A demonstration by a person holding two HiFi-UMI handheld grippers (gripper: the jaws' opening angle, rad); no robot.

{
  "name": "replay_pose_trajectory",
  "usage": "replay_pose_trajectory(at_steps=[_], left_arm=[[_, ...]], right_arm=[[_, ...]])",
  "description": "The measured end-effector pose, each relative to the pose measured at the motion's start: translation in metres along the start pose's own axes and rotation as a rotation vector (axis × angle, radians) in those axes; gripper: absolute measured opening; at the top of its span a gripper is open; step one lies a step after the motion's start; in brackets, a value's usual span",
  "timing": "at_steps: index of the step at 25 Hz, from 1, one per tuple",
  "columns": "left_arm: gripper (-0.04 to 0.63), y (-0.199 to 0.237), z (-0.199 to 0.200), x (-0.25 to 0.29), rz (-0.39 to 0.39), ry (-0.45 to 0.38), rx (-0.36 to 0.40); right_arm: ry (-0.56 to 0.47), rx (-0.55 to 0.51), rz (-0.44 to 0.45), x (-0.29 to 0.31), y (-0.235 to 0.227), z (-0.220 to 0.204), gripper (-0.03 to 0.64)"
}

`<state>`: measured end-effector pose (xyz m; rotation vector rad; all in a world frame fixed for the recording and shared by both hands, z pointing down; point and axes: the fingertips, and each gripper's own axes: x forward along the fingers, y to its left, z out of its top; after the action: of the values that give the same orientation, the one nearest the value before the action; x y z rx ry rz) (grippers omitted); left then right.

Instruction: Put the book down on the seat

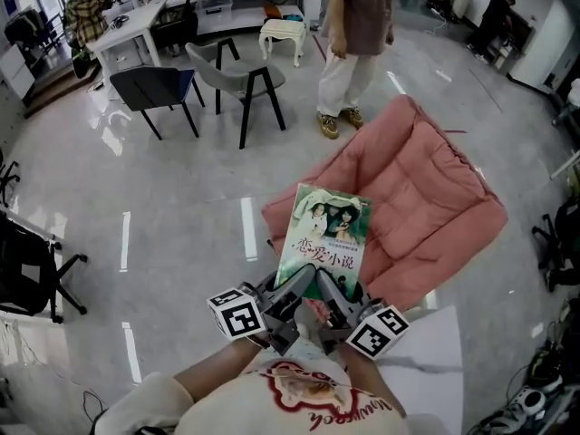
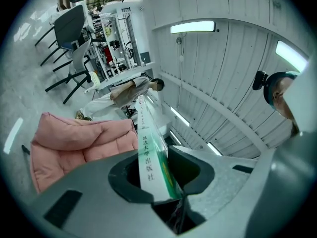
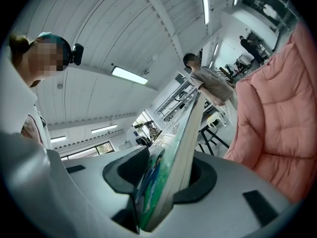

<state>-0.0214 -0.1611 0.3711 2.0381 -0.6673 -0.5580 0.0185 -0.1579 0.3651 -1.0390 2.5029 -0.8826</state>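
A green-covered book (image 1: 324,234) with a picture of two figures is held up in front of me, above the near edge of the pink cushioned seat (image 1: 426,198). My left gripper (image 1: 292,290) is shut on the book's lower edge from the left, and my right gripper (image 1: 328,288) is shut on it from the right. In the left gripper view the book's white spine (image 2: 147,152) stands between the jaws, with the pink seat (image 2: 74,143) behind. In the right gripper view the book (image 3: 171,167) runs edge-on between the jaws, beside the pink seat (image 3: 282,113).
A person (image 1: 355,34) stands just beyond the seat. Two dark chairs (image 1: 204,84) and a small white stool (image 1: 283,34) stand on the glossy grey floor at the back left, before white desks (image 1: 136,25). A black chair base (image 1: 36,270) is at the left.
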Motion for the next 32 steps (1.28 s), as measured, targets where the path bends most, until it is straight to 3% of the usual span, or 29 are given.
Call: replay_pose_trajectory(at_steps=[14,32], left_arm=[[0.098,0.063,-0.024,0.016,0.017,0.083,-0.084],[0.098,0.137,-0.081,0.015,0.095,0.167,-0.134]], right_arm=[[0.016,0.053,-0.106,0.006,-0.058,-0.033,0.146],[0.026,0.170,-0.178,-0.010,-0.125,-0.099,0.146]])
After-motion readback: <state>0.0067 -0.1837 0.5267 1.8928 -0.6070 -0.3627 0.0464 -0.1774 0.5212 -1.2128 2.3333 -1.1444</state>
